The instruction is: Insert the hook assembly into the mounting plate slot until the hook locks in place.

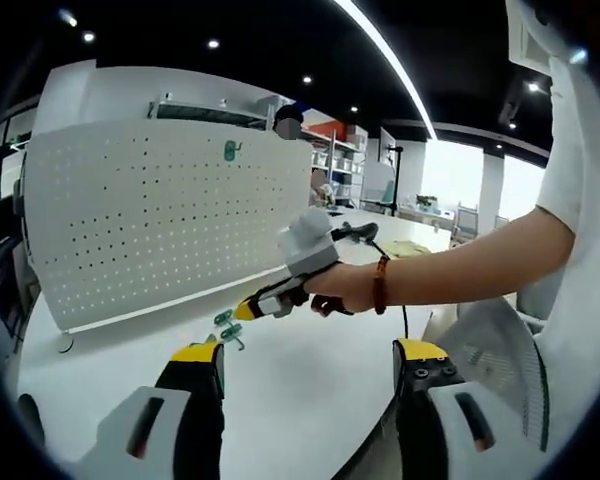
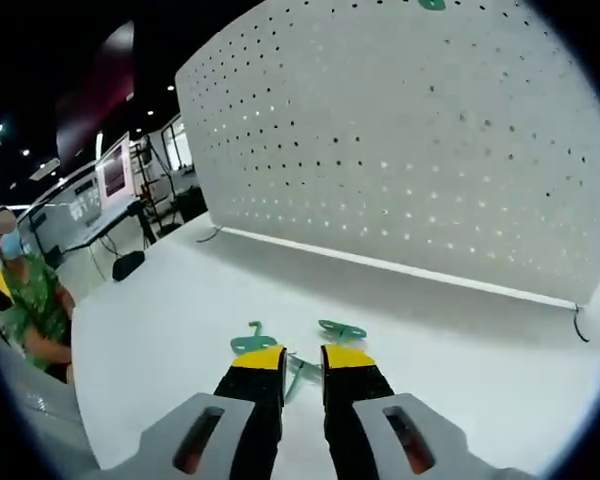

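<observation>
Where the hooks (image 2: pixel 298 352) lie mid-table, before the pegboard (image 2: pixel 420 140): right gripper (image 2: pixel 302 358) nearer, jaws narrowly apart astride one; left gripper (image 1: pixel 310 352) wide open, off to the side.

Left view farther back, right view close, both facing pegboard (image 1: pixel 160 215)

Green hooks (image 2: pixel 298 352) lie on the table; white pegboard (image 2: pixel 420 140) stands upright behind.
</observation>
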`<act>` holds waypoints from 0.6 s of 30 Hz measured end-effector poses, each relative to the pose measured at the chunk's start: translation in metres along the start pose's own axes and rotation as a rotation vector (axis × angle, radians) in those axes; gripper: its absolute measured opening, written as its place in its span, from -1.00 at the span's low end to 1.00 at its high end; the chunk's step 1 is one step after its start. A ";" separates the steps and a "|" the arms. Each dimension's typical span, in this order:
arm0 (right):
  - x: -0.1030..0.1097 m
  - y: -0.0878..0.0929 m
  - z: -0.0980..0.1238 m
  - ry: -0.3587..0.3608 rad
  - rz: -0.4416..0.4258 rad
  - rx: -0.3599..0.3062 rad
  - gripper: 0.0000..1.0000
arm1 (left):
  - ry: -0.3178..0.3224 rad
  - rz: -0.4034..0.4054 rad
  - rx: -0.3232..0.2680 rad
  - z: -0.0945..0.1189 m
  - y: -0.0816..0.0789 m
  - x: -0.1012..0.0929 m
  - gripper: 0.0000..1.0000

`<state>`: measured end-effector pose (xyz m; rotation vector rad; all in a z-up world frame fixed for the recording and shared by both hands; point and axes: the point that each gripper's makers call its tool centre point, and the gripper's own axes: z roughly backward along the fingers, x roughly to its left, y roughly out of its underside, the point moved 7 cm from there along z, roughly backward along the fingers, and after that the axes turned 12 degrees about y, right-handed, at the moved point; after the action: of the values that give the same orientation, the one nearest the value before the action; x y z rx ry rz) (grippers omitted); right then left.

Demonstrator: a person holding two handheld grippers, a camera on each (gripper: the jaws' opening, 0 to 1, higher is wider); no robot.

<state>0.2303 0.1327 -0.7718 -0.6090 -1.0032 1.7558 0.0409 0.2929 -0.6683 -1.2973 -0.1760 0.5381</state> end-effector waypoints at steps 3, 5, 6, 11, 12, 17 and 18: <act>0.004 0.003 -0.004 -0.007 0.033 0.020 -0.72 | -0.010 0.002 0.007 0.002 0.002 0.003 0.41; 0.005 0.004 -0.005 -0.013 0.036 0.026 -0.70 | -0.018 0.010 0.004 0.003 0.003 0.005 0.40; 0.005 0.005 -0.007 -0.013 0.037 0.030 -0.68 | -0.022 0.013 -0.002 0.004 0.003 0.005 0.40; 0.005 0.011 -0.016 -0.019 0.055 0.052 -0.65 | -0.021 0.021 0.012 0.002 0.009 0.007 0.40; 0.005 0.012 -0.017 -0.022 0.060 0.054 -0.65 | -0.022 0.025 0.011 0.002 0.010 0.008 0.40; 0.003 0.016 -0.021 -0.024 0.068 0.065 -0.62 | -0.037 0.049 0.000 0.004 0.012 0.010 0.40; 0.002 0.017 -0.022 -0.026 0.068 0.070 -0.62 | -0.037 0.050 -0.001 0.004 0.012 0.011 0.40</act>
<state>0.2380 0.1398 -0.7977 -0.5835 -0.9446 1.8552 0.0454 0.3031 -0.6806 -1.2959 -0.1751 0.6050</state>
